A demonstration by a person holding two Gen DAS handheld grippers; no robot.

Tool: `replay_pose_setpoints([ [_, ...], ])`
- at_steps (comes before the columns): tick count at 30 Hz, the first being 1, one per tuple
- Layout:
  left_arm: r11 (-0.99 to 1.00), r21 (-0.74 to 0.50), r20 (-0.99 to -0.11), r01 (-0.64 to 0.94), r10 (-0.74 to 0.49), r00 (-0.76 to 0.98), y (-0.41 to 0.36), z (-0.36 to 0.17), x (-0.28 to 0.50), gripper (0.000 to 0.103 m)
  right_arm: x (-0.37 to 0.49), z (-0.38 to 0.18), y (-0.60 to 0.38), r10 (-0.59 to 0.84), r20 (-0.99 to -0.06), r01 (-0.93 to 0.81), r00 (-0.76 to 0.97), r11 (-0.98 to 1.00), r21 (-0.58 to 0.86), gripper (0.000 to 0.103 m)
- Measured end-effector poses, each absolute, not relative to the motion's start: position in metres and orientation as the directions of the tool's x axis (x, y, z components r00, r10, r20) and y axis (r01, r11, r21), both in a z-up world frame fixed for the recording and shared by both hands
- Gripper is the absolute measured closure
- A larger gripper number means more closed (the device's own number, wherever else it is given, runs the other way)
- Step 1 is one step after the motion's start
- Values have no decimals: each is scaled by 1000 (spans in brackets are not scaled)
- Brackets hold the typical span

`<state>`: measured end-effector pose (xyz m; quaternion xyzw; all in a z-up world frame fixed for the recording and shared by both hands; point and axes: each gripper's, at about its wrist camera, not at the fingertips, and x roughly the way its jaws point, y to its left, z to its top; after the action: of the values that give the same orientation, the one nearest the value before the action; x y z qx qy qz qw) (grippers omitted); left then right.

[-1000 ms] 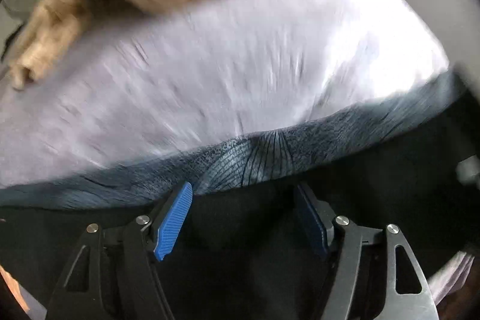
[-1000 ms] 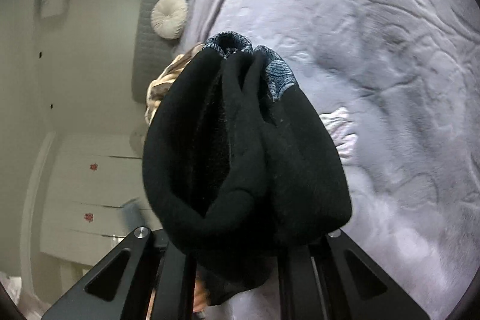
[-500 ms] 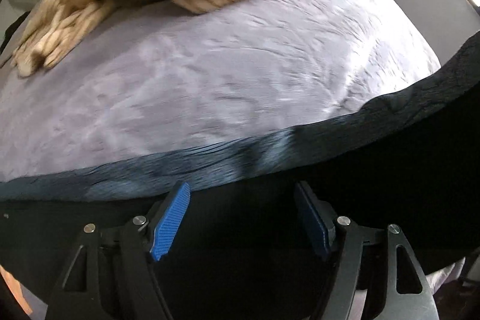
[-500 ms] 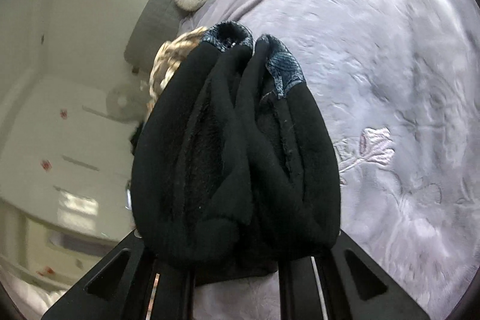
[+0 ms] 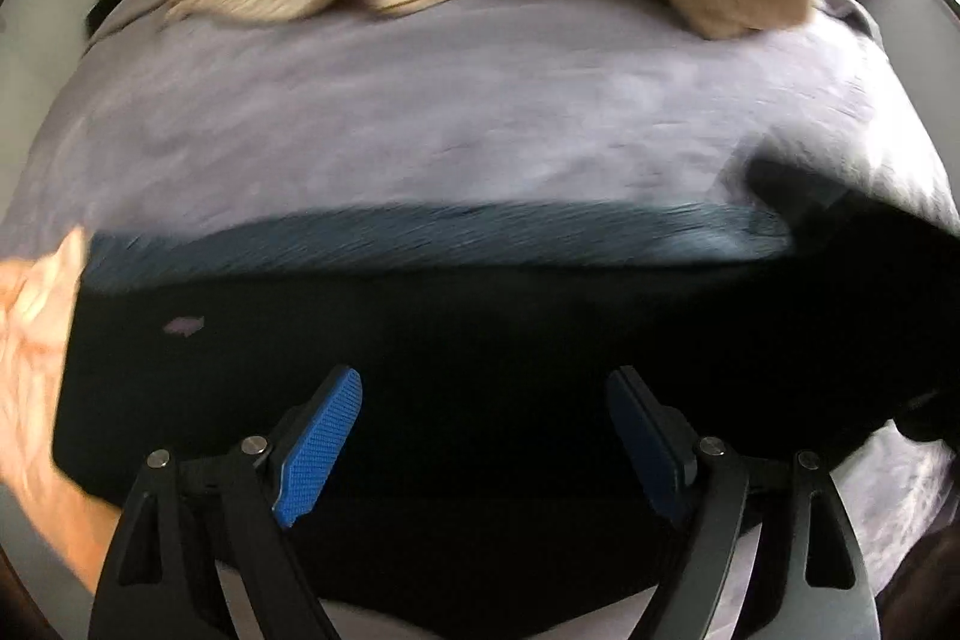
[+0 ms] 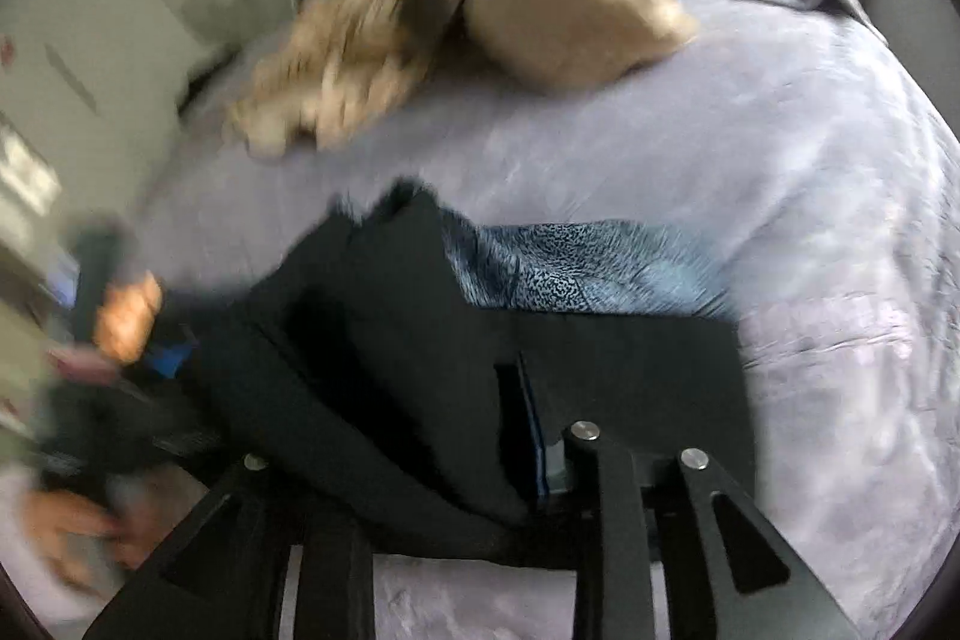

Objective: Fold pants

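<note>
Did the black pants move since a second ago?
Yes. The black pants, dangling from the right gripper before, now lie on the purple bedspread, below the tan clothes.

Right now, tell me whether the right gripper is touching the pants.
Touching. The right wrist view shows the black pants bunched between the fingers of the right gripper, fabric pressed against the blue pad and draped over the left finger.

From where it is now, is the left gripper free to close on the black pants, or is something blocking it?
Probably yes. The left gripper is open with the black pants spread right beneath its fingers on the bed cover. Nothing shows between them, though the frame is blurred.
</note>
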<state>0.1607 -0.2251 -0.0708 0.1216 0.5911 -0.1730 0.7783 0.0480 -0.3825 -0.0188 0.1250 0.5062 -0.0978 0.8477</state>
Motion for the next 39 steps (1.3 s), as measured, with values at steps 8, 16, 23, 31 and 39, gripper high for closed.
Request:
replay_pose_setpoints([
  [8, 932, -31, -969, 360, -116, 217, -156, -77, 177, 18, 65, -52, -276, -104, -923, 111, 370, 992, -67, 24],
  [16, 855, -249, -946, 455, -316, 75, -183, -66, 165, 18, 20, -33, -360, 259, -861, 372, 438, 820, 436, 24],
  [23, 795, -274, -947, 541, -321, -8, -224, -89, 127, 18, -37, -73, -444, 443, -676, 561, 588, 378, 736, 29],
  [31, 824, -217, -965, 524, -263, 14, -215, -99, 128, 18, -36, -89, -437, 495, -664, 577, 560, 341, 742, 32],
  [39, 840, -185, -972, 510, -231, 28, -217, -103, 125, 18, -24, -116, -448, 464, -689, 627, 556, 310, 715, 98],
])
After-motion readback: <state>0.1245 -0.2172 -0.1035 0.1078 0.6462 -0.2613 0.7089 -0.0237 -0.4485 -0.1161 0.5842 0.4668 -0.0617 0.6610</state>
